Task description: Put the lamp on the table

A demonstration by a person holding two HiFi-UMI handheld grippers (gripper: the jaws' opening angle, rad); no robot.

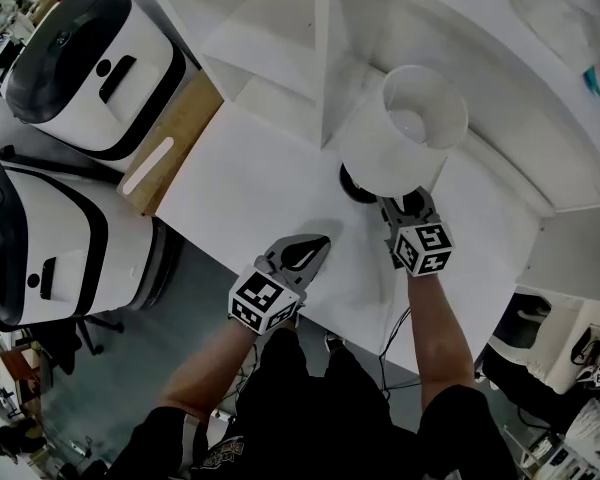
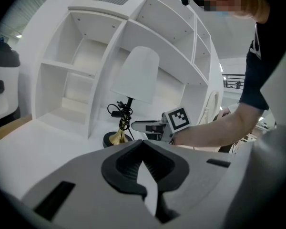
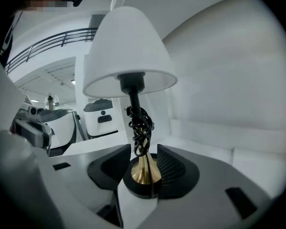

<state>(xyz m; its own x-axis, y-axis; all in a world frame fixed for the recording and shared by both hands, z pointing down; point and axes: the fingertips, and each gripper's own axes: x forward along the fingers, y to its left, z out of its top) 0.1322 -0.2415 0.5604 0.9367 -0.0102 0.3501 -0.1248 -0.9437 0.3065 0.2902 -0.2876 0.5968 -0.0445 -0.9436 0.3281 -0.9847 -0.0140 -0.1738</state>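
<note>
The lamp (image 1: 405, 128) has a white shade, a black stem wound with cord, a brass foot (image 3: 143, 171) and a round black base. It stands upright on the white table (image 1: 250, 188), close to the shelf unit. My right gripper (image 1: 405, 208) sits at the lamp's base, open, with the brass foot between its pads (image 3: 171, 166) and a little room on each side. My left gripper (image 1: 305, 251) rests low over the table to the left of the lamp, shut and empty. From the left gripper view the lamp (image 2: 136, 75) is straight ahead, with the right gripper (image 2: 143, 126) beside its base.
A white curved shelf unit (image 1: 280, 38) rises right behind the lamp. Two white appliances (image 1: 95, 58) (image 1: 40, 238) stand off the table's left side, next to a wooden board (image 1: 175, 138). A cord (image 1: 395, 333) hangs below the table's near edge.
</note>
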